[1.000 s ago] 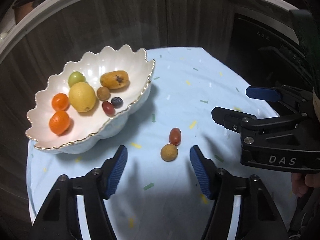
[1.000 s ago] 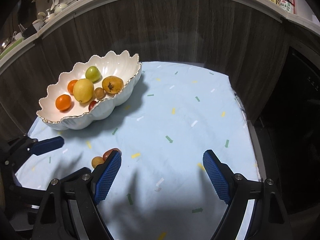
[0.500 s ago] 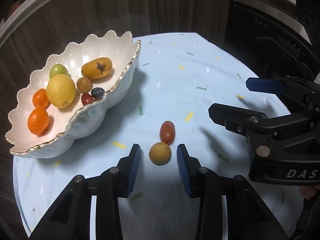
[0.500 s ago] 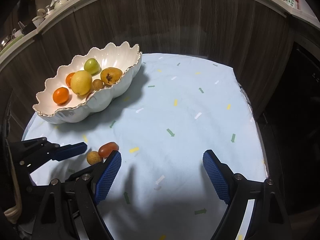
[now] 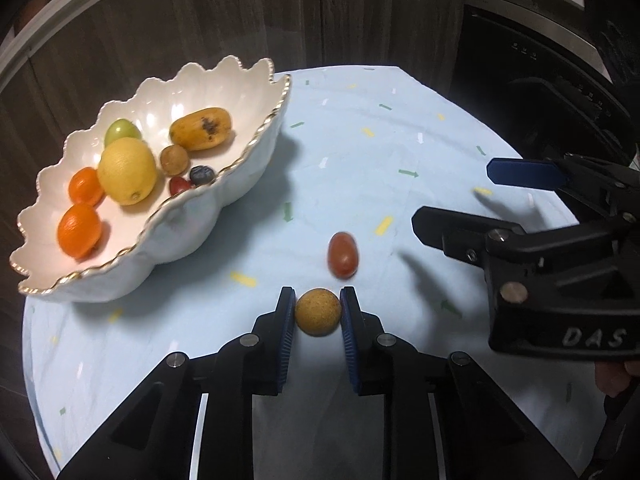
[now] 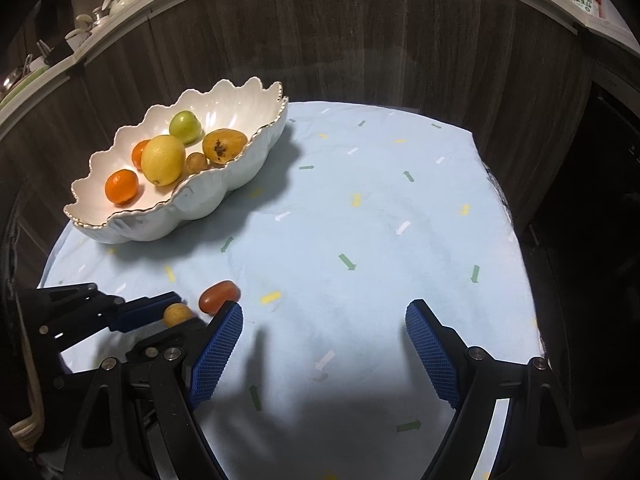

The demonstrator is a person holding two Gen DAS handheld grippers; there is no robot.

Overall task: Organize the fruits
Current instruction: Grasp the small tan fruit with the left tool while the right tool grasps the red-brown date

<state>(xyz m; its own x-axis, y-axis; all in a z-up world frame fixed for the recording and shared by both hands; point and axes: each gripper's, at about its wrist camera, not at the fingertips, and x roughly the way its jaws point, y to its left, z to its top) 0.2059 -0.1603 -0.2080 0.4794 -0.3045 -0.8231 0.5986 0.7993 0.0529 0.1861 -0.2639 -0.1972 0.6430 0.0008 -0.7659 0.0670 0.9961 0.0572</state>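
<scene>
A small round tan fruit [image 5: 318,312] rests on the pale blue cloth, and my left gripper [image 5: 317,305] is shut on it, both blue pads pressing its sides. Just beyond it lies a red oval fruit [image 5: 342,255]. The right wrist view shows the same tan fruit [image 6: 177,314] and red fruit [image 6: 219,296] low at the left. A white scalloped bowl [image 5: 192,236] holds several fruits: oranges, a lemon, a green one and others. My right gripper [image 6: 324,336] hovers open over bare cloth, nothing between its pads.
The round table [image 6: 400,184] is covered by the blue cloth with small coloured arrows. Dark wood panels stand behind it, under a counter with bottles and kitchenware. The table edge drops off to darkness on the right.
My left gripper came down around the tan fruit and its jaws closed from wide apart onto it. The right gripper stayed open and nearly still.
</scene>
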